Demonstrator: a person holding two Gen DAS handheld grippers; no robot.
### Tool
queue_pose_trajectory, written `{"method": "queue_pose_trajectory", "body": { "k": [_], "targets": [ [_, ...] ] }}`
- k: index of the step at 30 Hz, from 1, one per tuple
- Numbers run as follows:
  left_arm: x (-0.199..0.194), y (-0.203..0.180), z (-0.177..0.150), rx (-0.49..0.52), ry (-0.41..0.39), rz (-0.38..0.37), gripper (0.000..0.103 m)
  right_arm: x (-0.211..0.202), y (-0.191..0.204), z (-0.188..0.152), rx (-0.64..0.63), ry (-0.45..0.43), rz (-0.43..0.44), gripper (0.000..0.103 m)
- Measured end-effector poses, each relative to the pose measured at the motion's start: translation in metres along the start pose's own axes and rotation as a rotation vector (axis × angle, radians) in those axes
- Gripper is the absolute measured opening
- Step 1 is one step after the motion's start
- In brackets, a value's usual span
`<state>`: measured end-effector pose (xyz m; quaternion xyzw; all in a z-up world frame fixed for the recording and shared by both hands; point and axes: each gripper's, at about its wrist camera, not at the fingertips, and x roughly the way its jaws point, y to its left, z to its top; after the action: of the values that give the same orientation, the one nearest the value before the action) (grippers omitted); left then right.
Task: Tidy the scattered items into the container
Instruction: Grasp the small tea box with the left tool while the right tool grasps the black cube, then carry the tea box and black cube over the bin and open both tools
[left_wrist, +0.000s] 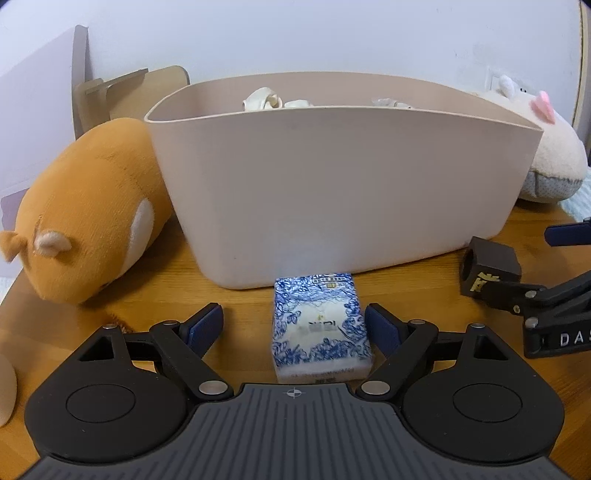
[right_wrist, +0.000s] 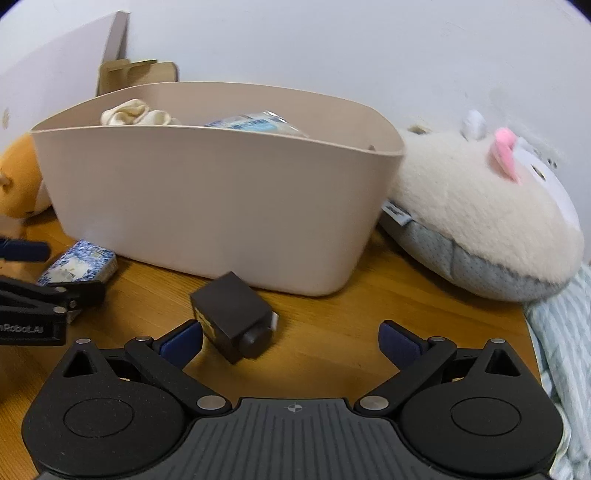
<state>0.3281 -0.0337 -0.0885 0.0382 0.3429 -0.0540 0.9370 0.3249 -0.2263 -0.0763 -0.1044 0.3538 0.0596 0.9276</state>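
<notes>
Tissue pack (left_wrist: 320, 325), a soft blue-and-white printed packet, lies on the wooden counter (left_wrist: 240, 295) just near of the container (left_wrist: 332, 177), between the spread left tongs (left_wrist: 293, 325). Their right pad sits at the packet's edge; the left pad stands apart, so nothing is pinched yet. This looks like the approach to a pick-up: the next move calls for centring the tongs, closing on the packet's long sides, then lifting it over the rim. An orange plush (left_wrist: 85, 210) lies left of the smooth beige tub.

From the right wrist, the right tongs (right_wrist: 291, 341) are spread too, holding nothing. A dark, hard-edged block (right_wrist: 231, 314) with a round nub rests beside their left pad. Crumpled cloth and a wrapped packet already lie inside the container (right_wrist: 221, 199); a fluffy cream plush (right_wrist: 480, 221) leans at its right.
</notes>
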Motion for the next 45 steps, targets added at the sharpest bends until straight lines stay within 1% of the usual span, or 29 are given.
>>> {"method": "queue_pose_trajectory", "body": {
  "k": [2,6,7,8,10,11,12,13,14,15,16,17,18,19,28,33,36,41,45],
  "targets": [
    [0.002,0.004,0.000,-0.017,0.005,-0.017,0.085,0.003,0.004,0.001,-0.025,0.009,0.002,0.103],
    [0.003,0.004,0.000,-0.021,-0.004,-0.012,0.085,0.006,0.008,0.001,-0.043,0.005,0.002,0.103],
    [0.004,0.004,0.000,-0.020,-0.006,-0.010,0.085,0.007,0.008,0.001,-0.046,0.001,-0.001,0.101],
    [0.004,0.003,0.000,-0.019,-0.008,-0.011,0.084,0.008,0.008,0.001,-0.045,-0.001,-0.001,0.097],
    [0.004,0.003,0.001,-0.016,-0.016,-0.018,0.074,0.010,0.007,0.002,-0.034,0.002,0.016,0.091],
    [0.005,0.004,0.001,-0.014,-0.019,-0.021,0.071,0.012,0.005,0.002,-0.022,0.001,0.033,0.088],
    [0.004,0.004,0.002,-0.013,-0.022,-0.023,0.063,0.013,0.003,0.002,-0.003,0.002,0.052,0.085],
    [0.003,0.004,0.001,-0.011,-0.025,-0.024,0.053,0.014,0.000,0.003,0.024,0.003,0.077,0.077],
    [0.003,0.004,0.002,-0.010,-0.027,-0.022,0.049,0.015,-0.004,0.003,0.054,0.006,0.105,0.065],
    [0.002,0.004,0.002,-0.011,-0.026,-0.019,0.048,0.016,-0.008,0.003,0.083,0.006,0.130,0.060],
    [0.002,0.004,0.001,-0.013,-0.026,-0.023,0.048,0.016,-0.009,0.003,0.094,0.002,0.134,0.048],
    [0.002,0.004,0.001,-0.014,-0.026,-0.025,0.048,0.015,-0.009,0.003,0.091,-0.002,0.128,0.039],
    [0.002,0.005,0.001,-0.015,-0.027,-0.025,0.047,0.015,-0.009,0.004,0.088,-0.005,0.132,0.035],
    [0.003,0.006,0.001,-0.015,-0.028,-0.024,0.047,0.015,-0.009,0.004,0.086,-0.006,0.137,0.029],
    [-0.001,0.008,0.001,-0.035,-0.023,-0.005,0.046,0.009,0.002,0.000,0.068,-0.021,0.100,0.029],
    [-0.009,0.010,-0.001,-0.037,-0.029,-0.005,0.046,0.002,0.003,-0.001,0.081,-0.026,0.099,0.029],
    [-0.019,0.010,-0.003,-0.037,-0.042,-0.007,0.046,-0.011,0.001,-0.001,0.077,-0.039,0.108,0.029],
    [-0.038,0.010,-0.001,-0.031,-0.063,-0.019,0.046,-0.037,-0.003,0.000,0.066,-0.067,0.098,0.029],
    [-0.055,0.009,0.004,-0.027,-0.086,-0.025,0.046,-0.063,-0.009,0.003,0.070,-0.107,0.096,0.029]
  ]
}}
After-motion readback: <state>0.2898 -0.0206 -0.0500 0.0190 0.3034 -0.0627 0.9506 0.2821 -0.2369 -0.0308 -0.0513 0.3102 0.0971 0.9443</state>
